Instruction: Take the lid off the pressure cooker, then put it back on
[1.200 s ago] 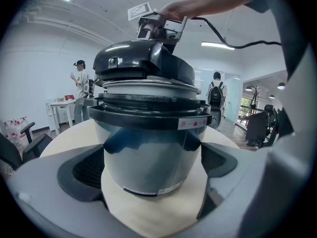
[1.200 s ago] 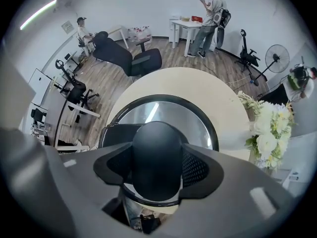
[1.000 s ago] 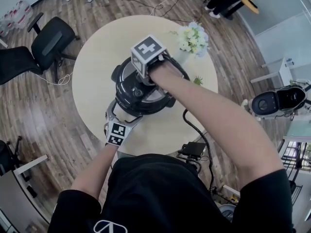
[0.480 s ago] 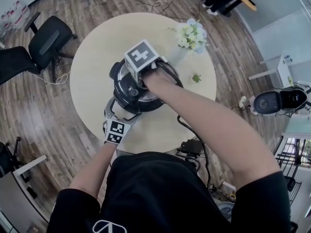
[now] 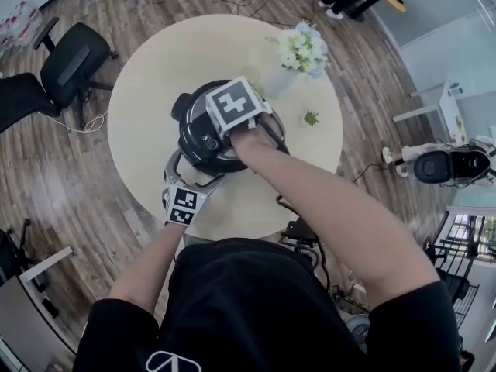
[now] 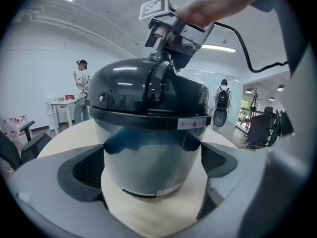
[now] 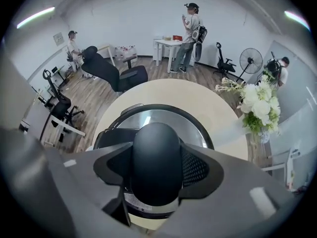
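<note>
A black and steel pressure cooker (image 5: 198, 134) stands near the middle of the round table (image 5: 147, 91) with its lid (image 6: 148, 90) on. My right gripper (image 5: 236, 122) comes down from above, and its jaws are shut on the lid's black handle (image 7: 156, 152), one pad on each side. My left gripper (image 5: 194, 173) lies low at the cooker's near side, jaws open, with the steel body (image 6: 148, 157) just ahead of the tips. I cannot tell whether those tips touch it.
A vase of white flowers (image 5: 302, 49) and a small green plant (image 5: 311, 118) stand at the table's far right. A cable and a black adapter (image 5: 302, 231) lie at the near edge. Office chairs (image 5: 74, 60) stand to the left, and people (image 7: 190, 33) stand in the background.
My right gripper has turned a little on the lid handle, its marker cube shifting with it. The left gripper and the cooker have stayed put.
</note>
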The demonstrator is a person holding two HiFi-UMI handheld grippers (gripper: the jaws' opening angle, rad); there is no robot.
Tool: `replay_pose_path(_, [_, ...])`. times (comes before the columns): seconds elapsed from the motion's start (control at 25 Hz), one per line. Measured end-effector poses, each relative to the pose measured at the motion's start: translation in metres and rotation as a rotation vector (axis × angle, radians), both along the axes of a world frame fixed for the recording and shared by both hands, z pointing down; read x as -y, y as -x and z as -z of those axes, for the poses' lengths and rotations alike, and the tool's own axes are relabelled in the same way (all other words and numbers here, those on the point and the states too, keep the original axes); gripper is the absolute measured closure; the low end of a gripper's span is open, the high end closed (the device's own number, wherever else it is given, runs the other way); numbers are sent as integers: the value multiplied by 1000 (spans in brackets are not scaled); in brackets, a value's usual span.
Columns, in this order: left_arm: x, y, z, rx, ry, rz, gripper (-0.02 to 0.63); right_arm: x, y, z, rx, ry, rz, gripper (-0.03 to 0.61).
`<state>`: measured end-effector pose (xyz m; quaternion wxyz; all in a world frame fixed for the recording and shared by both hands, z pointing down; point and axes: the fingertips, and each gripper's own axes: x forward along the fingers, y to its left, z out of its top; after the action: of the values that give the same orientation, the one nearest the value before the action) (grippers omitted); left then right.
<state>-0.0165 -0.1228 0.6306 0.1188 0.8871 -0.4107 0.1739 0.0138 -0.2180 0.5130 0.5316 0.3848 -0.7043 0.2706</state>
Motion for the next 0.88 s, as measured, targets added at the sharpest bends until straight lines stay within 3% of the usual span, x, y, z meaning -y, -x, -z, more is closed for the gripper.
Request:
replay_pose_path(0.2, [2, 0, -1, -3, 0, 3, 25, 3, -1, -1, -3, 22, -10, 291])
replay_pose_path(0.44, [-1, 0, -2, -4, -2, -3, 25, 1, -1, -3, -57, 57, 57, 290])
replay_pose_path(0.88, [4, 1, -10, -7, 0, -16, 25, 4, 5, -3, -38, 60, 189, 288])
